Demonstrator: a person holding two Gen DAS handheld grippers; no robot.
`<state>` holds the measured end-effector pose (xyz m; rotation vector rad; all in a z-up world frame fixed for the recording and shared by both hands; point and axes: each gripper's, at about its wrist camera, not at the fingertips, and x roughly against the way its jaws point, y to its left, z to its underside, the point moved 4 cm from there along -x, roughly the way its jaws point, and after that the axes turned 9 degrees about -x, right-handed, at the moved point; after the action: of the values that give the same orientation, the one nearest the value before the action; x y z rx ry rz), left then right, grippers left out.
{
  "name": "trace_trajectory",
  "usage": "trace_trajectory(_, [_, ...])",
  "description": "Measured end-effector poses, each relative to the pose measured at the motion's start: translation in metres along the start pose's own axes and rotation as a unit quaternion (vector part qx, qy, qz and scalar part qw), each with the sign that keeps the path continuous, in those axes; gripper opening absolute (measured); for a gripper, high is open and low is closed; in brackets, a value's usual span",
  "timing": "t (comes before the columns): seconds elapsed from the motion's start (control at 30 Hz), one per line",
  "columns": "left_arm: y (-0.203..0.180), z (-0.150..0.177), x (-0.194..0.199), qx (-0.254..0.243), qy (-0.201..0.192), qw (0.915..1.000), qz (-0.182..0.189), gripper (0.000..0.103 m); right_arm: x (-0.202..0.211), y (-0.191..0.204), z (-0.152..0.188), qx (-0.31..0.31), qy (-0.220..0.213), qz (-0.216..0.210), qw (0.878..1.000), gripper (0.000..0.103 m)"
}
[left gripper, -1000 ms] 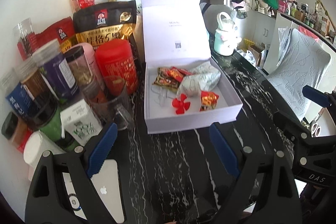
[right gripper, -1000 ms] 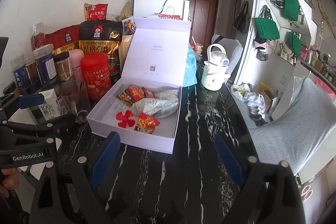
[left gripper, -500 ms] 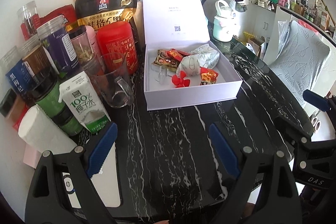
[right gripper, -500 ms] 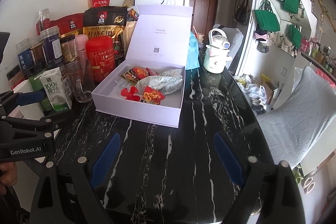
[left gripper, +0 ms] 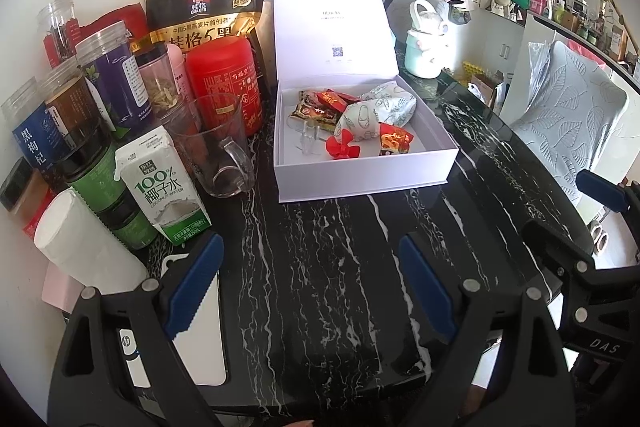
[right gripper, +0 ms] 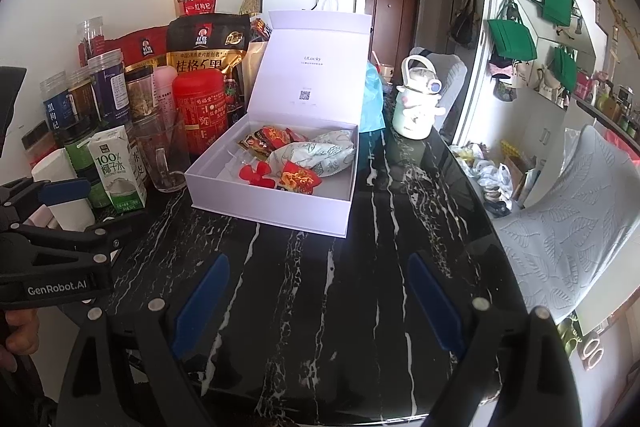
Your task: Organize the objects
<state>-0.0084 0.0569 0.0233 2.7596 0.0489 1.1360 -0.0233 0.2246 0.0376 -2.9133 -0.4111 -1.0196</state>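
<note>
A white gift box (left gripper: 360, 183) (right gripper: 272, 199) stands open on the black marble table (left gripper: 328, 287), lid upright. Inside lie a red propeller toy (left gripper: 342, 148) (right gripper: 256, 174), red snack packets (left gripper: 394, 139) (right gripper: 298, 179), dark candy packets (left gripper: 314, 113) and a white patterned pouch (left gripper: 376, 111) (right gripper: 316, 153). My left gripper (left gripper: 310, 291) is open and empty over the table's near edge. My right gripper (right gripper: 316, 295) is open and empty, to the right of the left one, well short of the box.
Left of the box stand a glass mug (left gripper: 218, 151), a coconut water carton (left gripper: 160, 187), a red tin (left gripper: 224, 83), an oat bag (left gripper: 204, 11) and several jars. A white roll (left gripper: 86, 243) and a laptop (left gripper: 200, 343) lie near left. A white kettle (right gripper: 416, 107) stands behind; a chair (right gripper: 568, 227) right.
Both grippers have pulled back from the box toward the table's near edge, so the box looks smaller and more of the items on the left show. Both stay open and empty.
</note>
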Motion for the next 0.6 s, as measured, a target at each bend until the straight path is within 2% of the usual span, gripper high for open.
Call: trace_trajectory(0.6, [0.0016,0.0026,-0.0075,0.000,0.016,0.9999,0.003,0.089,-0.0054,0.0016,0.0011,0.004,0.009,0.000,1.000,0.092])
